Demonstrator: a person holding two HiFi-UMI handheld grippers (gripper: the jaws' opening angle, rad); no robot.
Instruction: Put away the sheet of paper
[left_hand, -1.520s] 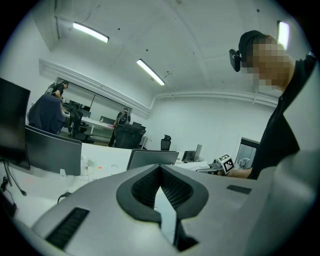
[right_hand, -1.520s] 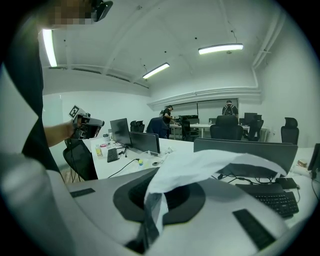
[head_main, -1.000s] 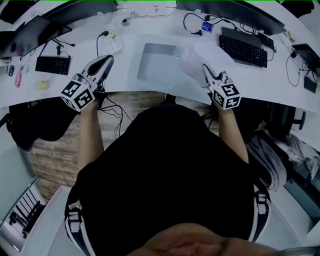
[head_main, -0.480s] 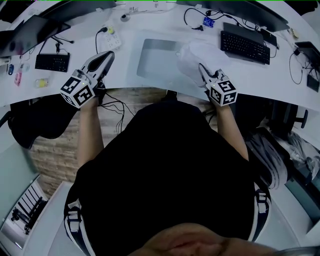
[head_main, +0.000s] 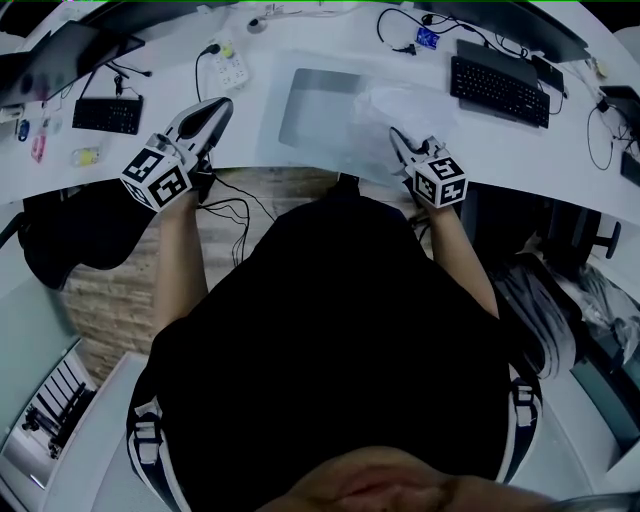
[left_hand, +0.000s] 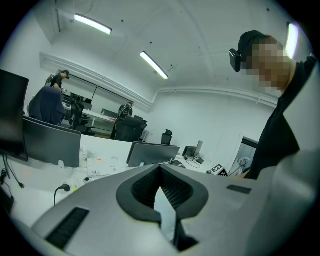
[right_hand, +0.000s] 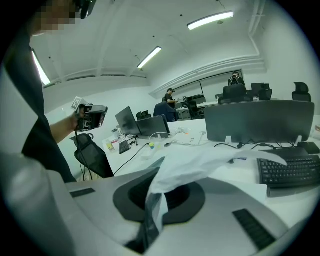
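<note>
1. Jaws of the right gripper (head_main: 398, 138) are clamped on the near edge of the sheet of paper (head_main: 396, 104).
2. The sheet is spread crumpled over the bench (head_main: 500, 140), right of centre.
3. Jaws of the left gripper (head_main: 218, 108) are closed on nothing, at the left.

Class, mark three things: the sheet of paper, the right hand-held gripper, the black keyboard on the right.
sheet of paper (right_hand: 200, 167), right gripper view, its crumpled middle.
right hand-held gripper (head_main: 397, 138), head view, between its fingertips.
black keyboard (head_main: 500, 78), head view, middle of its keys.
</note>
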